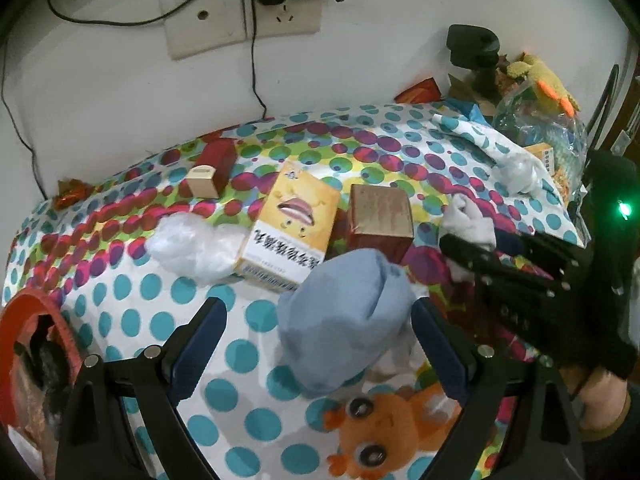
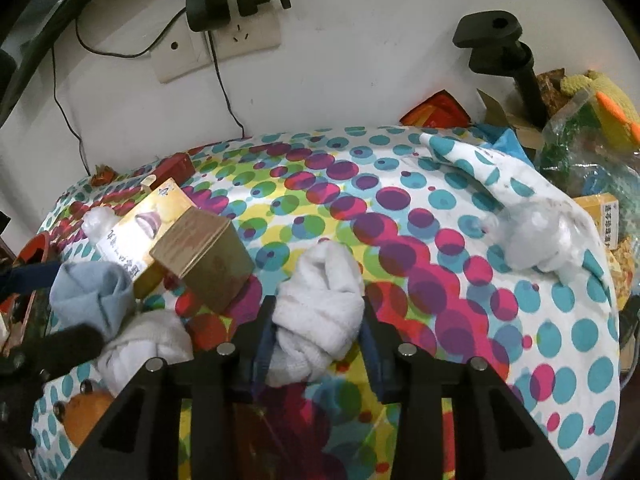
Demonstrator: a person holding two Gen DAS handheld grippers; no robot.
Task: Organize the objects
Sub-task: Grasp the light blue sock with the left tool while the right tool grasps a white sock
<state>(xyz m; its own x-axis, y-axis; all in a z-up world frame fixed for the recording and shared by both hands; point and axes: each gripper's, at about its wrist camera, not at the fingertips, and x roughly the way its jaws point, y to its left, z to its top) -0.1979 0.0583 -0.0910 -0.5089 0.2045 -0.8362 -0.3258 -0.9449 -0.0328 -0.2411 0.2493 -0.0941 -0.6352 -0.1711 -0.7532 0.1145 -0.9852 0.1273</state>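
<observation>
White rolled cotton sock [image 2: 320, 312] sits clamped in the right tool [image 2: 318, 332] over the dotted table [image 2: 460, 280], the left tool [image 1: 318, 316] gapes around a pale-blue sock [image 1: 344, 320], boxes still scattered.

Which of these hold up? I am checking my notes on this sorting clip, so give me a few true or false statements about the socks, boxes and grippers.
1. The right gripper is closed on a white rolled sock. True.
2. The left gripper grips the light blue rolled sock tightly. False: its jaws stand wide open, the sock lying between them, near the right finger.
3. The yellow medicine box lies beside a brown cardboard box. True.
4. The orange plush toy sits on top of the brown cardboard box. False: it lies on the dotted cloth, close to the left gripper.
5. A black charger is plugged into the wall outlet. True.
</observation>
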